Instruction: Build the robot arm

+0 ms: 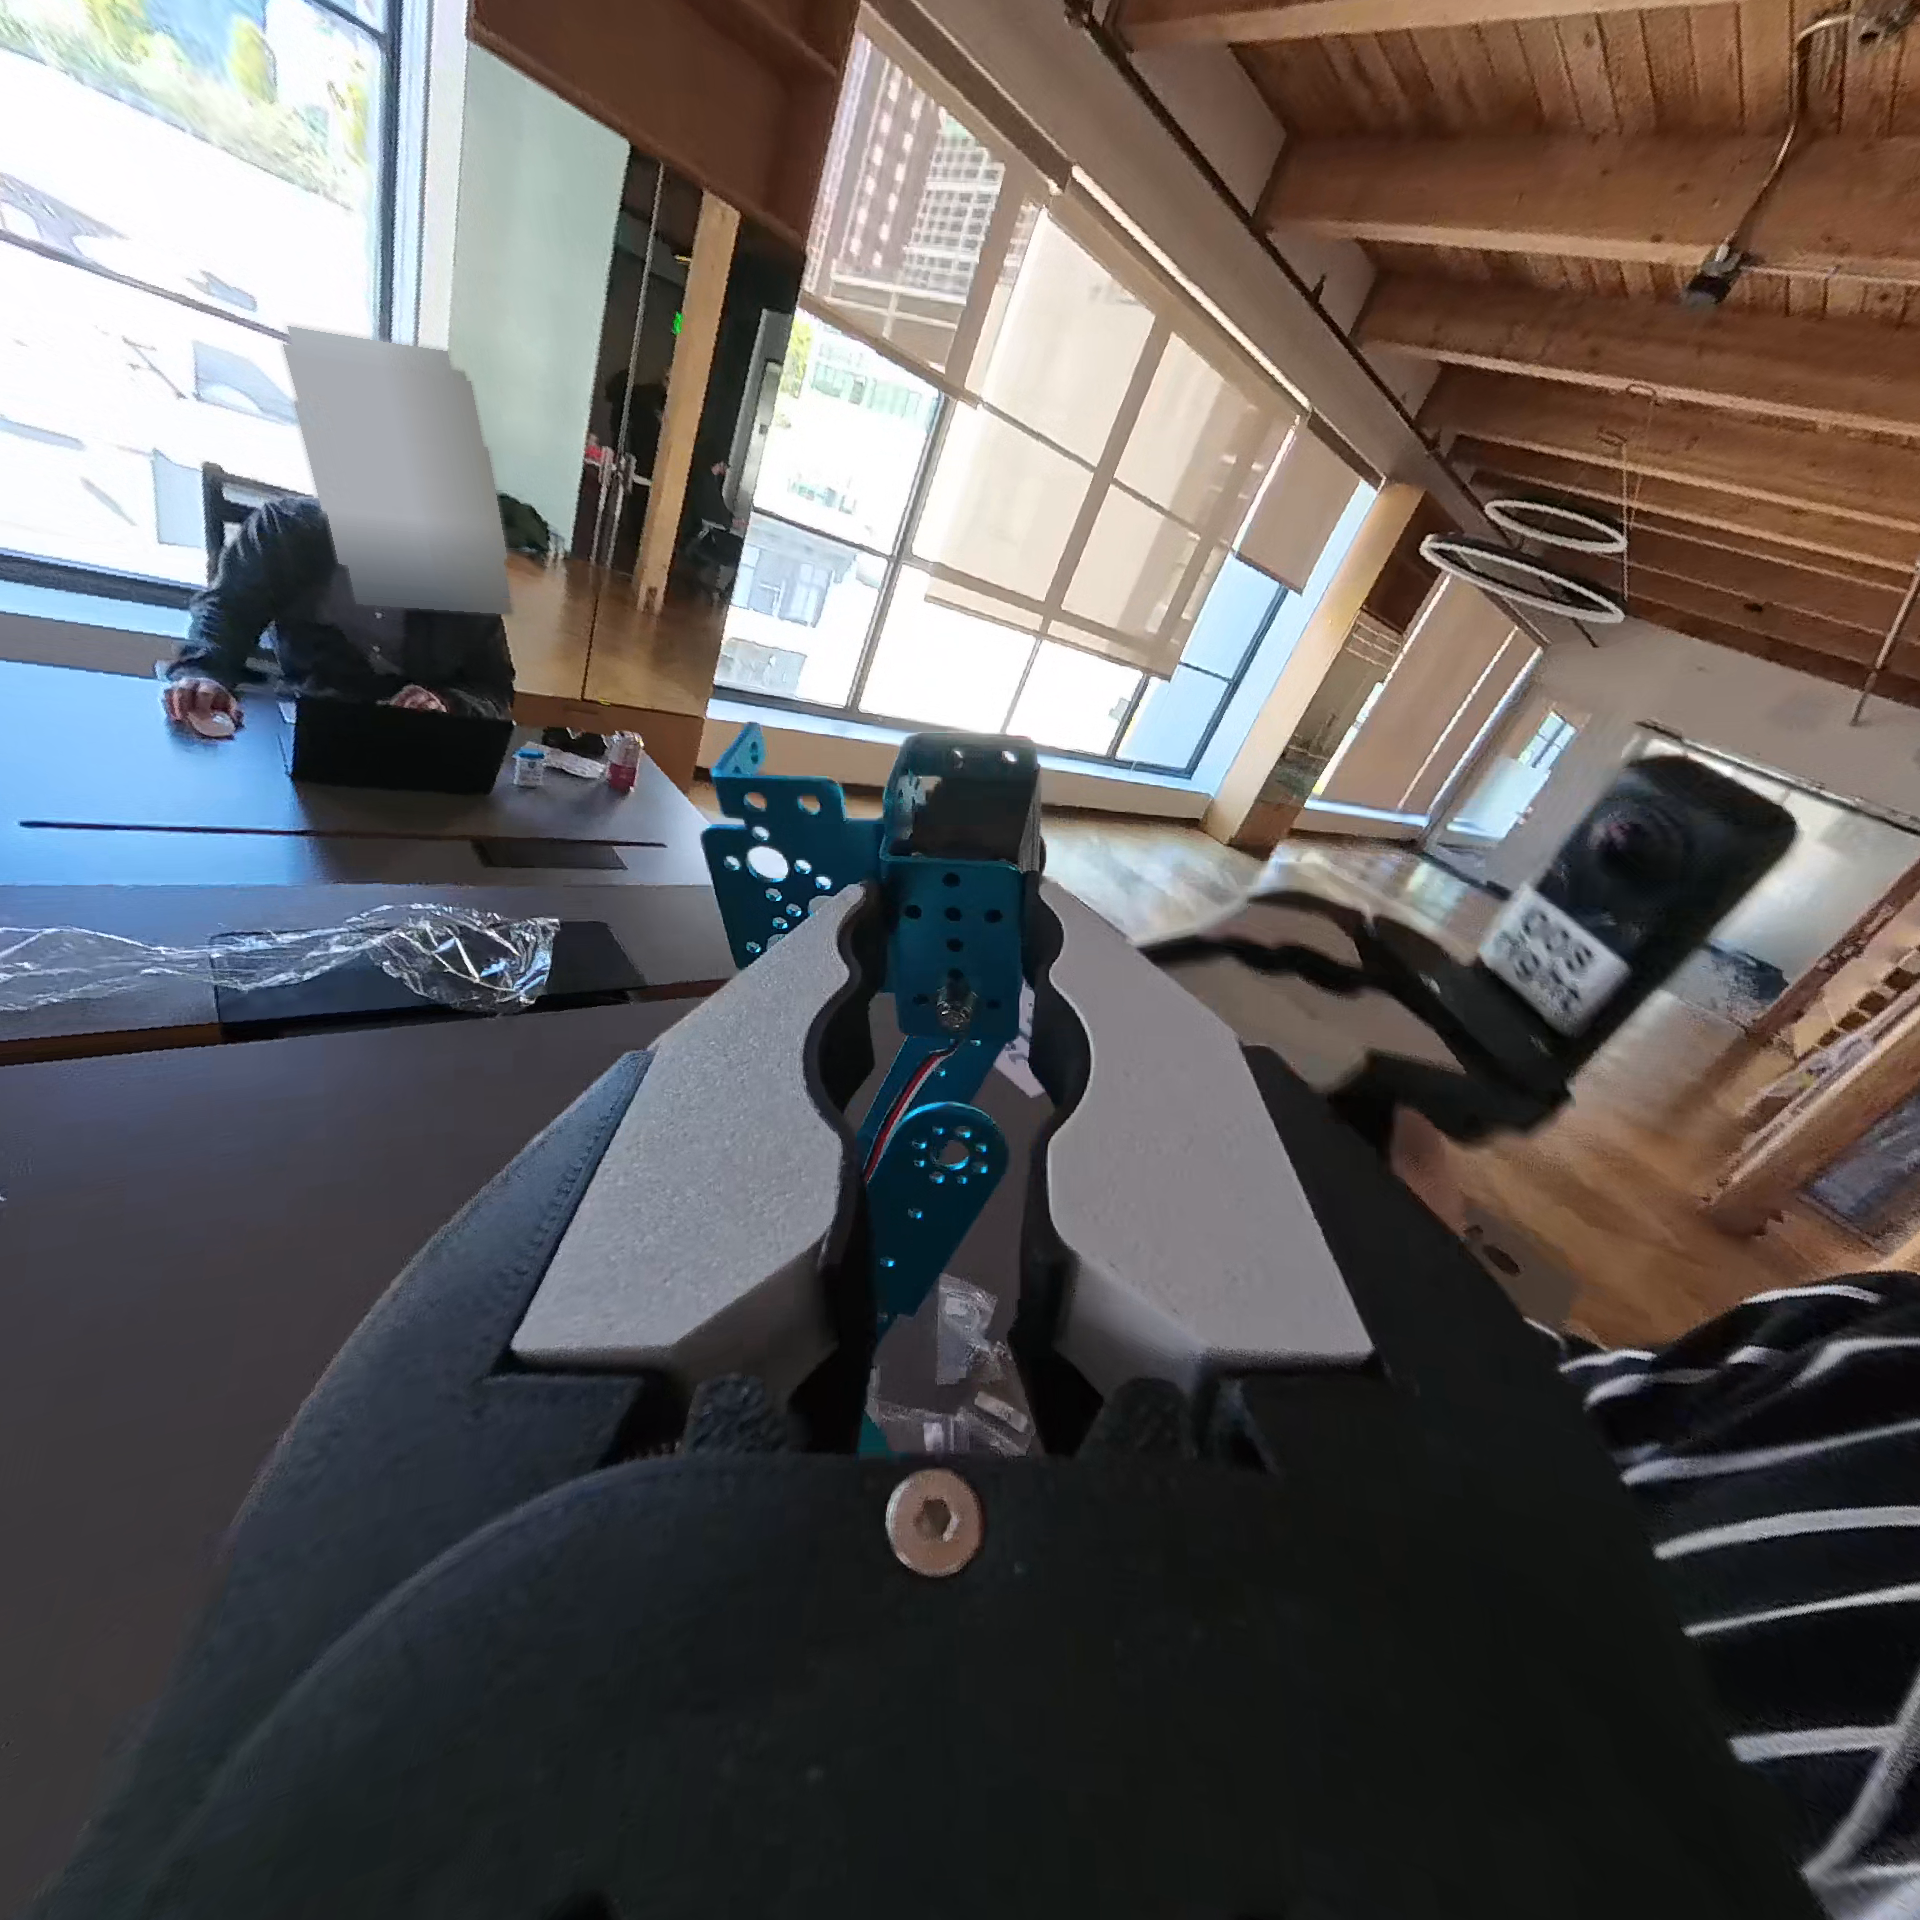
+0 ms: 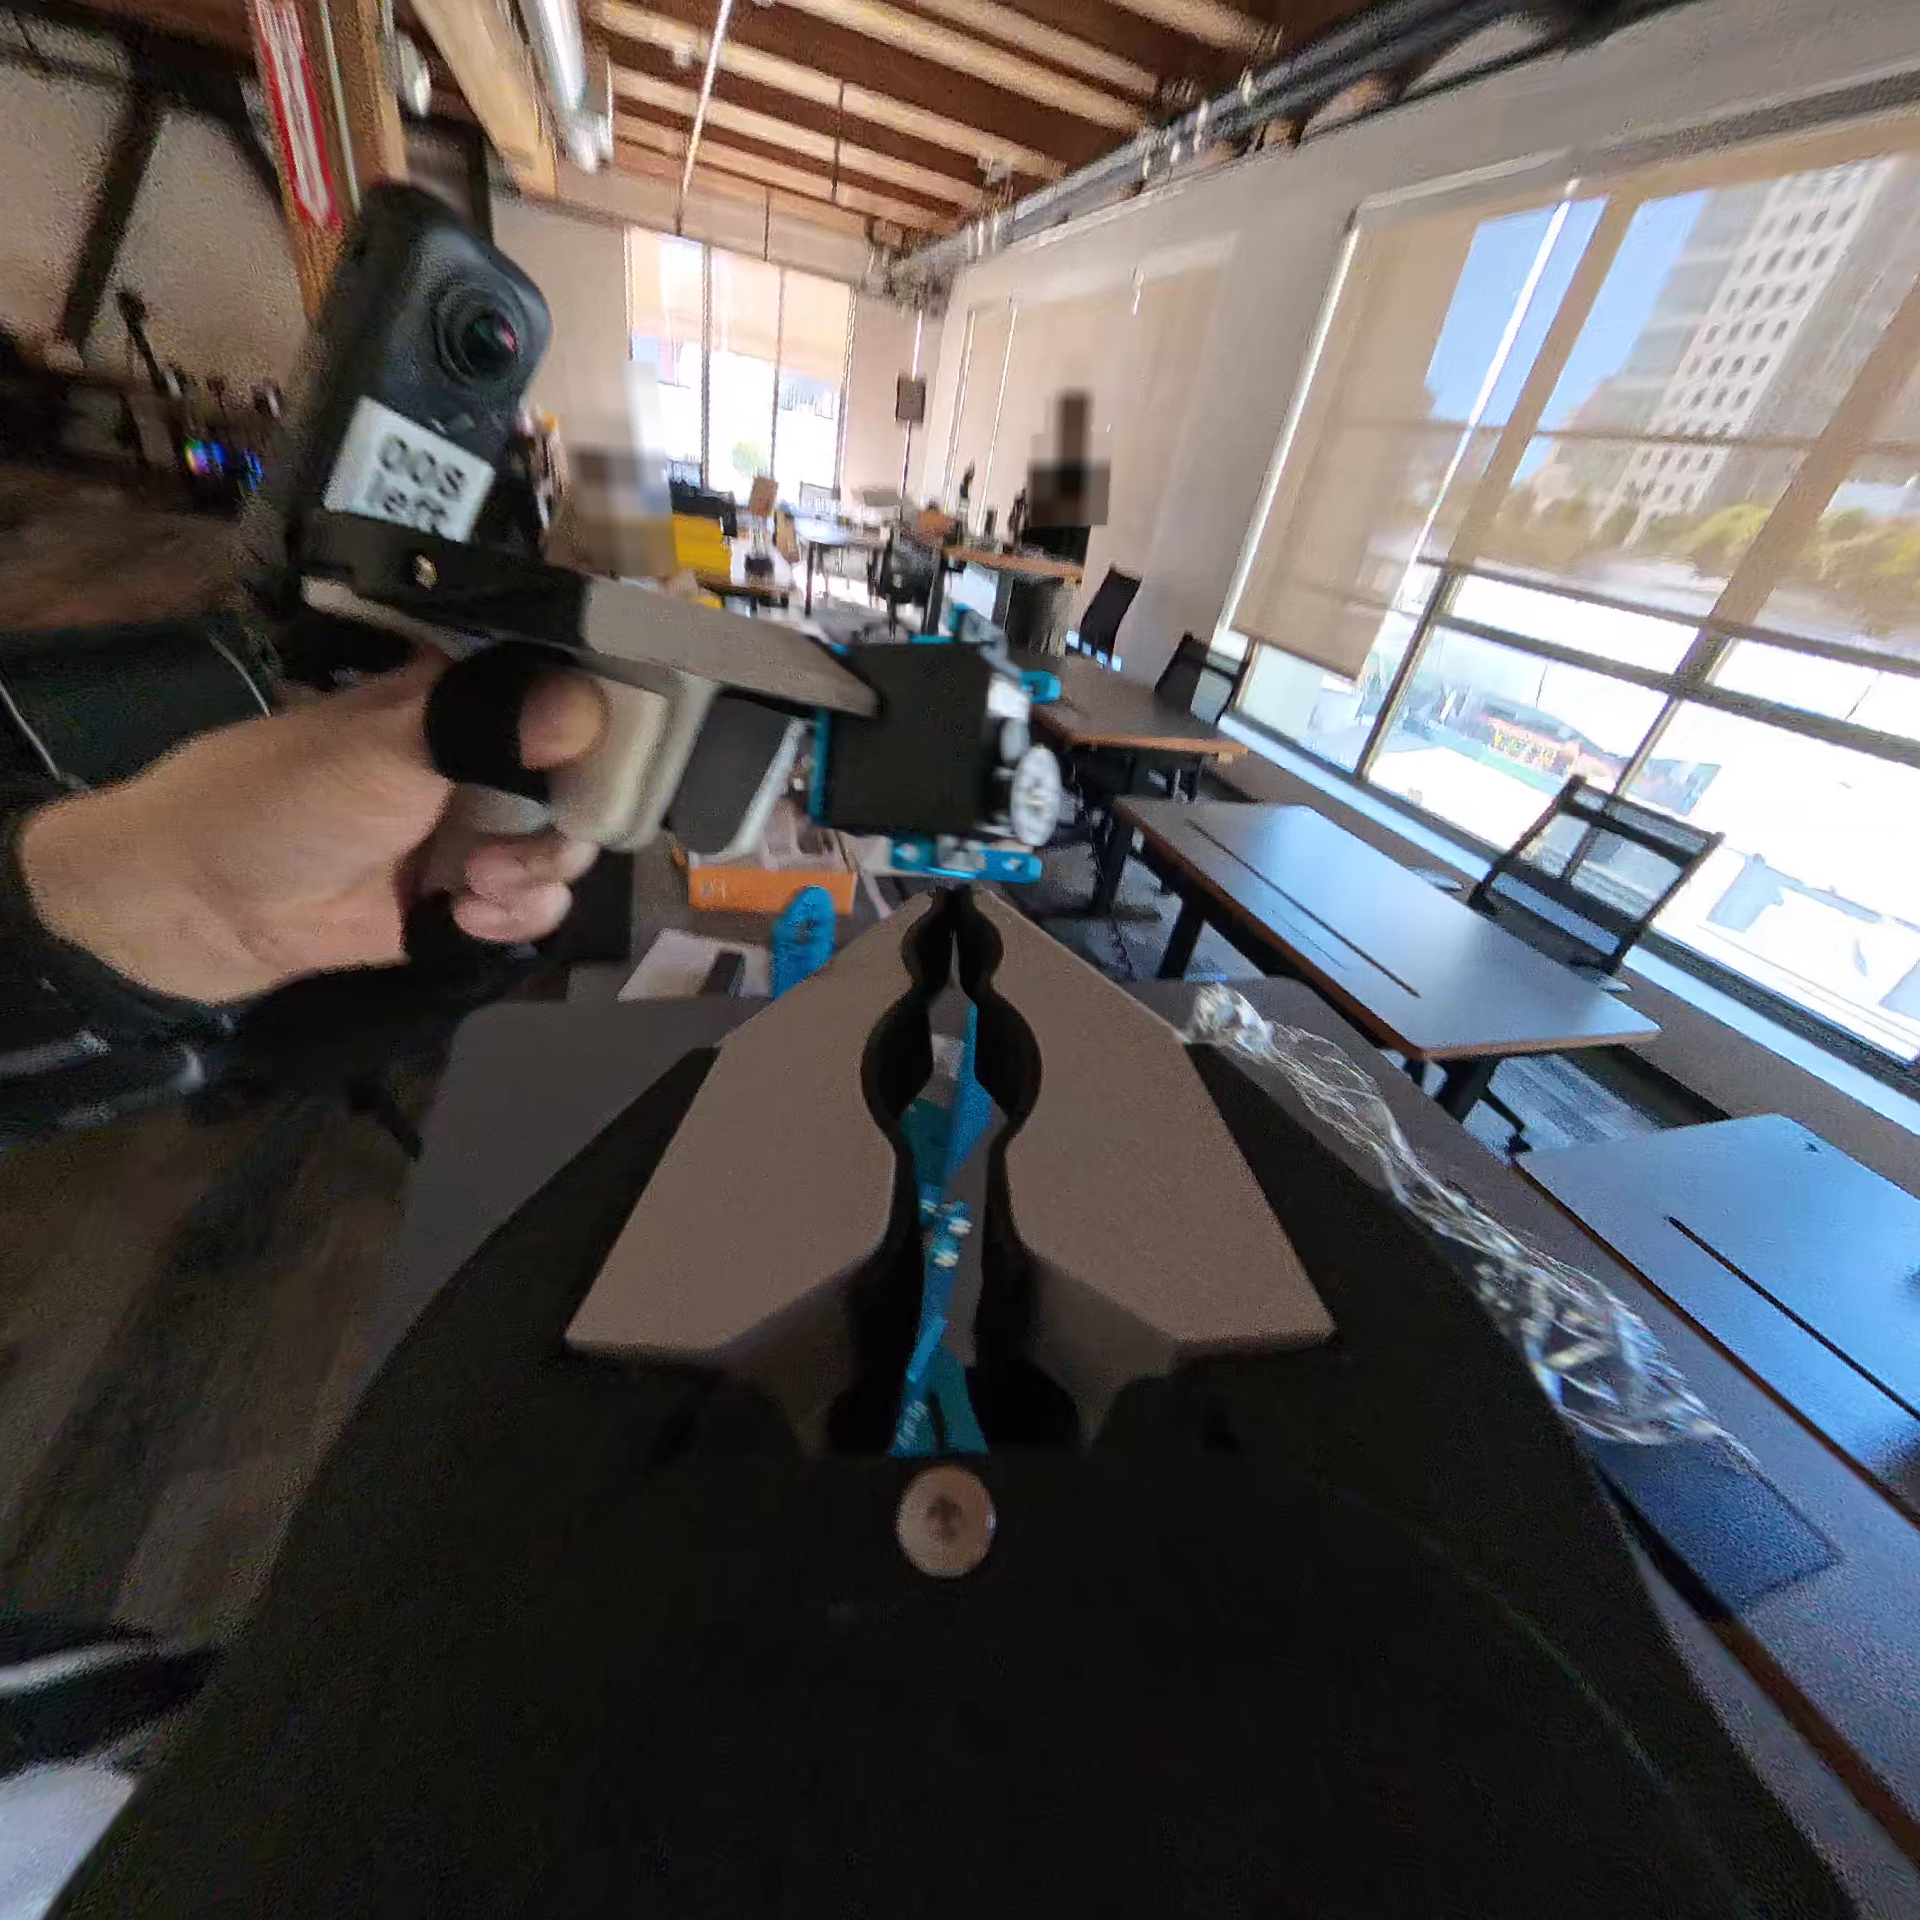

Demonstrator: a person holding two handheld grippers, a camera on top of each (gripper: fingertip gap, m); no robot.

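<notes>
Blue bracket assembly (image 1: 940, 935): a small build of blue perforated metal plates around a black servo block, held up in the air above the dark desk (image 1: 260, 1195), between the two tools.
Servo block (image 2: 904, 732): black, boxed in by the blue frame, with a pale round horn on its far side; a thin red-and-white wire runs down the frame in the left wrist view.
Blue arm plate (image 2: 951, 1143): a slim perforated strip hanging below the block and running back between the right tool's fingers.
Left hand-held gripper (image 1: 951, 935): clamped on the blue frame just under the servo block, fingers pressed to its two sides.
Right hand-held gripper (image 2: 954, 914): tips all but together just below the block; they look pinched on the thin blue strip, though blur hides the exact contact.
How it will handle: I'd judge it light but rigid, with hard, smooth metal faces that could slip or pivot at the joints; the wire and the horn look like the delicate parts. The flat sides of the frame seem the safest places to hold, clear of the wire.
Hand (image 2: 260, 821): a person's bare hand wraps the left tool's grip, a striped sleeve behind it.
Plastic wrap (image 1: 312, 951): crumpled clear film lying on the desk, well apart from the assembly.
Small bags (image 1: 956, 1371): clear packets of hardware on the desk beneath the left tool.
Orange box (image 2: 774, 883): on the desk beyond, beside another blue part.
Room: a person sits at a laptop (image 1: 400, 748) at a far desk; large windows run along the walls.
</notes>
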